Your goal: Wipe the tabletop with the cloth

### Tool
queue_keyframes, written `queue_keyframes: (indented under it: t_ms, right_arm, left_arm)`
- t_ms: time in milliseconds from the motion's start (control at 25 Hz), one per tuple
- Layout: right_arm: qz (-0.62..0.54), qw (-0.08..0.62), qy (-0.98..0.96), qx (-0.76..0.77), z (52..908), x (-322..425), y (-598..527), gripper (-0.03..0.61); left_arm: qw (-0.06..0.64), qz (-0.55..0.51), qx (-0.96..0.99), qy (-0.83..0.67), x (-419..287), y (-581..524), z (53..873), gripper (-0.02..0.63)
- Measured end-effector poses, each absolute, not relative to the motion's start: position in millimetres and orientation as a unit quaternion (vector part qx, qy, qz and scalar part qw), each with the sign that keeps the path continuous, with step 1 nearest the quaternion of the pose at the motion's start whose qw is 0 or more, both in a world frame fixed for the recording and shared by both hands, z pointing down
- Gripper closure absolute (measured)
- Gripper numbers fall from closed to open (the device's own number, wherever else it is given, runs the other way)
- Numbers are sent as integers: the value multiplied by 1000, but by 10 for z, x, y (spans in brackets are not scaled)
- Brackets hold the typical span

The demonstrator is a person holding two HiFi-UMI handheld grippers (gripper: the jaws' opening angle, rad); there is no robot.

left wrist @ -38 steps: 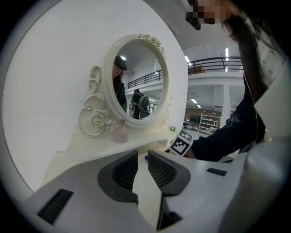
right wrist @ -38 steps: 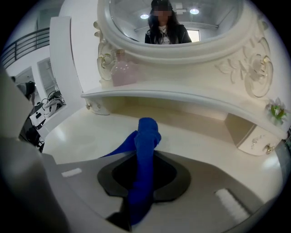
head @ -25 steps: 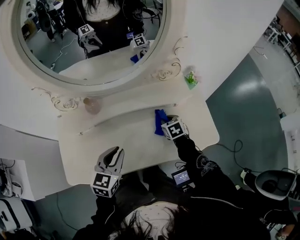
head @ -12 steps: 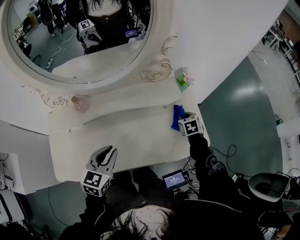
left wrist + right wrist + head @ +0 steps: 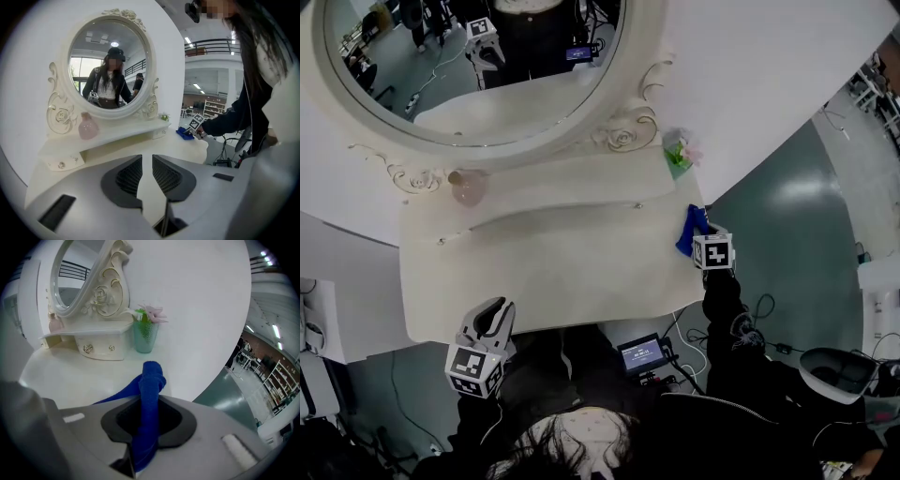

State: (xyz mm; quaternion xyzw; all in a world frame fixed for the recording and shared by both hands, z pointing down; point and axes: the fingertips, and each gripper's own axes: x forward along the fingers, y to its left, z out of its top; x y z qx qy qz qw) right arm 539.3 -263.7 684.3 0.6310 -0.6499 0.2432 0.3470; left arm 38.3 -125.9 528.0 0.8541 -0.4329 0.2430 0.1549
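The blue cloth (image 5: 687, 232) lies bunched at the far right edge of the white tabletop (image 5: 562, 272). My right gripper (image 5: 701, 235) is shut on it. In the right gripper view the cloth (image 5: 151, 380) stands up between the dark pads of the right gripper (image 5: 149, 416) and trails down onto the table. My left gripper (image 5: 492, 311) hovers at the table's front left edge and holds nothing. In the left gripper view the left gripper (image 5: 147, 168) shows only a narrow gap between its pads, with the tabletop seen through it.
An oval mirror (image 5: 487, 56) rises behind a raised drawer shelf (image 5: 553, 202). On the shelf stand a pink bottle (image 5: 469, 190) and a green vase of flowers (image 5: 680, 155), the vase just beyond the cloth. A lit screen (image 5: 643, 354) sits below the table's front edge.
My right gripper has dragged the cloth rightward from the table's middle to its right edge. The left gripper has drawn back toward the front left edge.
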Motion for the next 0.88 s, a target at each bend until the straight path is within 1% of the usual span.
queue_keyframes:
  t_ms: [160,400,680,880]
  right_arm:
    - [235,349,-642,641,6854,5402,-2633,508]
    - [236,298,-651,657,6604,5119,-2610,508]
    - [222,259,-697,631,6152,4186,-2531,508]
    - [218,241,-722,610,5860,3316,-2439,508]
  left_arm:
    - [180,236,835,-464,170,-1106,5323,549]
    - [185,209,813,-511,-236,-1033,5295,549]
    - [173,179,814,-524,-769,-968,5204,549]
    - [163,165,820,-524,-1323,-837,5137,549]
